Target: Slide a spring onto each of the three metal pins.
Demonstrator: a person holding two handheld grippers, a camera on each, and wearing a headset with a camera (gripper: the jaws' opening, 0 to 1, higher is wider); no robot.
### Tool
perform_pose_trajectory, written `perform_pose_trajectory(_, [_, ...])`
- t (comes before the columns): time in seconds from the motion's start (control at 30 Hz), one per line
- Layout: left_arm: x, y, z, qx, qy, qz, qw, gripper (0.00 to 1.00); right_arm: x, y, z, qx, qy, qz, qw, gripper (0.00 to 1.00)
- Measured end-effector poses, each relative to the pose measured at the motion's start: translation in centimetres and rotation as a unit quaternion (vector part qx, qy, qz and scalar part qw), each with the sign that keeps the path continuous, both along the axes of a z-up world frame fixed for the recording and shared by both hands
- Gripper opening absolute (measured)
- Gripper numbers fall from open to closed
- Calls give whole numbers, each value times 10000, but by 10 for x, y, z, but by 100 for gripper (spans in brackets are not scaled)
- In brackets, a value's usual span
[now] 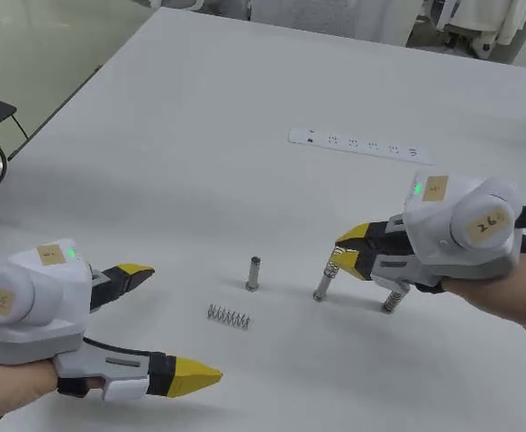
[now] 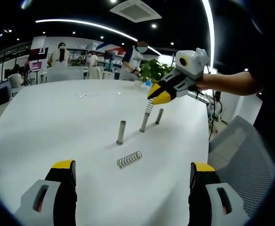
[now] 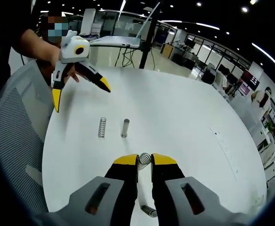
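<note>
**Now: second spring going on its pin**

Lightly pinched in my right tongs (image 3: 145, 162), a spring (image 2: 149, 107) sits at the top of the tilted middle pin (image 1: 322, 288). It looks light and bouncy, apt to pop free if squeezed, so I'd grip gently across the coils. The end pin (image 1: 392, 300) beside it wears one. A loose spring (image 1: 228, 316) lies on the desk (image 1: 245, 135) near the bare pin (image 1: 254, 273). My left tongs (image 1: 184, 320) hang spread wide.
</note>
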State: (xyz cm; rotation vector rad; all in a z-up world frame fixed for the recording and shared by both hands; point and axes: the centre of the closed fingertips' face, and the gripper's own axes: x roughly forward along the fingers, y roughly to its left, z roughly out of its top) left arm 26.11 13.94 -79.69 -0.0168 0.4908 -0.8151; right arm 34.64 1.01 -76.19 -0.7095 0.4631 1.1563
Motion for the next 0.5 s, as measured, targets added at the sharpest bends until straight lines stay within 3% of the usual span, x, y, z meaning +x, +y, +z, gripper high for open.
perform_pose_trajectory(0.5, [2, 1, 0, 25, 13, -1, 10000, 98, 1, 2, -28, -284, 140, 74, 9995, 8])
